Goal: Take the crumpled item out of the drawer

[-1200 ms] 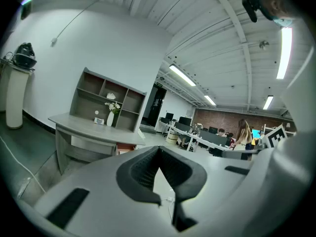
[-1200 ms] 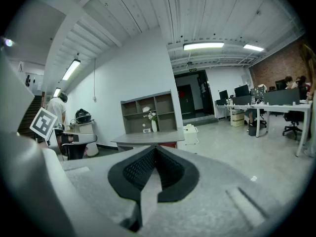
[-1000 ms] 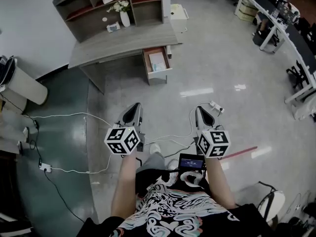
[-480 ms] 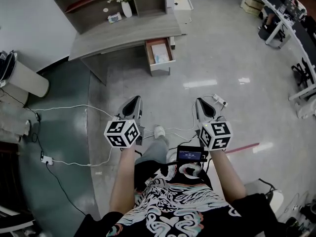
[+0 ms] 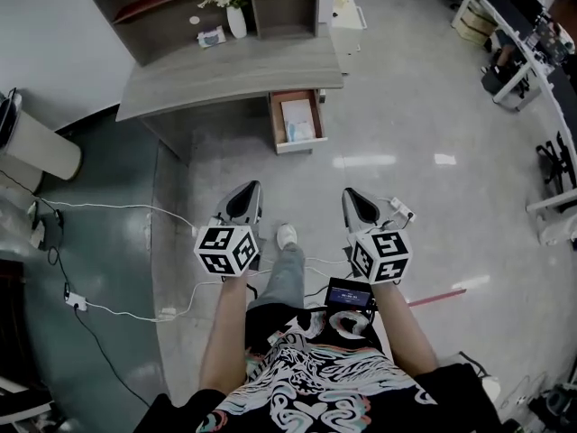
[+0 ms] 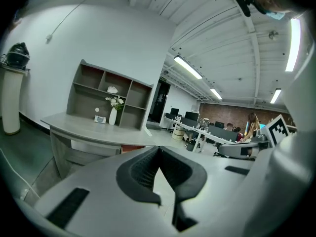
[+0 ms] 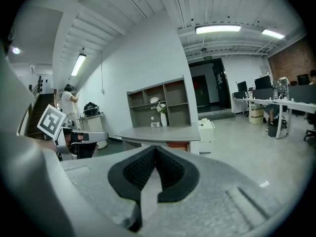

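The grey desk stands ahead across the floor, with its wooden drawer pulled open at the right end. Inside lie a white sheet and a small bluish crumpled item. My left gripper and right gripper are held side by side well short of the desk, both shut and holding nothing. The left gripper view shows its gripper with pads touching and the desk beyond. In the right gripper view that gripper points at the desk and the drawer front.
A shelf unit with a vase of flowers sits on the desk. A white cylinder bin stands at the left. White cables and a power strip lie on the floor. Office desks line the far right. My shoe shows between the grippers.
The person has stepped forward, with a leg and shoe now showing between the grippers. The right gripper has drifted slightly left. Both grippers stay shut.
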Demonstrator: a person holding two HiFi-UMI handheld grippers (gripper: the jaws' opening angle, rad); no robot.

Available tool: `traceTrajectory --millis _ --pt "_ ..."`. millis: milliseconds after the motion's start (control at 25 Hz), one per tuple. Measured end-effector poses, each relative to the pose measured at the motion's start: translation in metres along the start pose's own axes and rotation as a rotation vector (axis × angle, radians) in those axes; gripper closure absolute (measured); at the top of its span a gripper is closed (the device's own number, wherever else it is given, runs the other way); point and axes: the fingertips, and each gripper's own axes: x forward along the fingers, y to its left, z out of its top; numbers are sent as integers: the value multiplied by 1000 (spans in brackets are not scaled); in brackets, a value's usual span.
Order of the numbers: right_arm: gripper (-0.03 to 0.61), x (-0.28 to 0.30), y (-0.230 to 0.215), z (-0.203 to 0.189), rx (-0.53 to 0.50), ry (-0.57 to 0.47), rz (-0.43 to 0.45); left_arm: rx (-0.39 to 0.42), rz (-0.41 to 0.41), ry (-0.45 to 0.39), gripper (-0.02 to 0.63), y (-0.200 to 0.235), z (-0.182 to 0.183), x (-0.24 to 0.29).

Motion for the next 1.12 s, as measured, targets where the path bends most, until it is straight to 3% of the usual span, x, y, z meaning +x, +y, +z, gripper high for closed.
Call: traceTrajectory --millis 200,360,560,800,960,1120 --pt "572 85 -33 26 14 19 10 -1 -25 26 615 40 27 90" --pt "572 154 -43 53 101 -25 128 36 -15 81 615 72 45 154" --pt "572 229 -61 60 17 53 107 76 -8 112 614 112 64 214" --pt "572 266 -83 69 57 67 81 48 -31 116 614 136 76 259" --pt "572 270 -83 79 111 39 133 25 -64 110 615 139 72 272" --pt "572 279 -93 70 -13 141 89 -4 -59 91 614 147 74 278"
